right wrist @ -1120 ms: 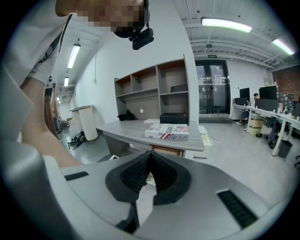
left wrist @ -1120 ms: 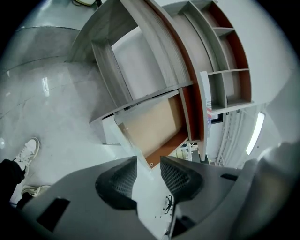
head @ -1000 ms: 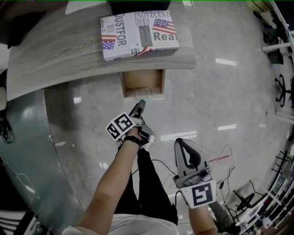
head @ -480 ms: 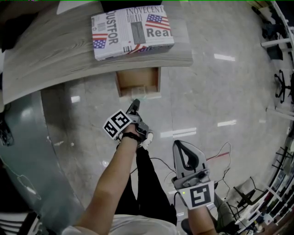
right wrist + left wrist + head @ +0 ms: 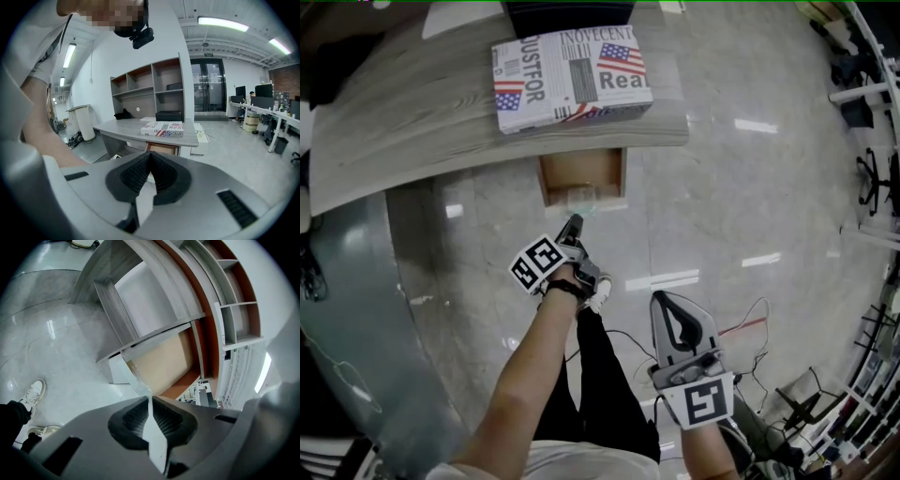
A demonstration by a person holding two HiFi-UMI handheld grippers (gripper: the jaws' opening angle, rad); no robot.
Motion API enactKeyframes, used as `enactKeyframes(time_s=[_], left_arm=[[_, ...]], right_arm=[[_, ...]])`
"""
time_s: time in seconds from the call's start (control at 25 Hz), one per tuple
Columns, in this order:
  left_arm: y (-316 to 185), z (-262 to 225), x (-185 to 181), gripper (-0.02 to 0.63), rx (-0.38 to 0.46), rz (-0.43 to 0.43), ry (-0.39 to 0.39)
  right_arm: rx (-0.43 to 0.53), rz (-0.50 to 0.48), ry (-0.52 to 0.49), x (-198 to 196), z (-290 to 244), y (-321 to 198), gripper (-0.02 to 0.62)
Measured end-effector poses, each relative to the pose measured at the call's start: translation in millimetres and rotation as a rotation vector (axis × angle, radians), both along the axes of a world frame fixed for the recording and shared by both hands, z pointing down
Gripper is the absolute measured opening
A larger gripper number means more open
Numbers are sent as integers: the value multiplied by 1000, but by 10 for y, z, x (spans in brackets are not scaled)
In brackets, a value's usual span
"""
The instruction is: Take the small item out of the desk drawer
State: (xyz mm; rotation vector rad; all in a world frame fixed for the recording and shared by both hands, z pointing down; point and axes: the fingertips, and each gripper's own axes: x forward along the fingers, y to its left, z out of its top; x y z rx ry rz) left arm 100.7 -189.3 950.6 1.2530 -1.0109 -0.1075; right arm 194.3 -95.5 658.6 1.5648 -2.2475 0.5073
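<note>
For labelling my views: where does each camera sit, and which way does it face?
Head view: on the head, looking steeply down at the desk, open drawer, left forearm, left gripper, right gripper.
Left gripper view: rides that gripper, facing the drawer; its fingers, just closed further, pinch a thin clear item; shoes show.
Right gripper view: rides that gripper, facing the desk; shut fingers, an arm.
All three share the drawer.

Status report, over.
Left tongs just closed, pinching clear item at open drawer. Right tongs shut, empty, held back. Nothing in the way.
</note>
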Motion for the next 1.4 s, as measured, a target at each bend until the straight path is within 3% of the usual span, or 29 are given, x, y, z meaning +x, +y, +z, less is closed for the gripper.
enactKeyframes(time_s=[0.44, 0.72, 1.4], left_arm=[[-25, -179, -46, 18, 61, -9, 18], [-54, -488, -101, 17, 116, -1, 27], [-35, -1938, -340, 17, 301, 61, 35]], right_arm=[[-3, -4, 10, -24, -59, 110, 21], [50, -23, 22, -42, -327, 61, 21], [180, -58, 22, -110, -1258, 49, 21]])
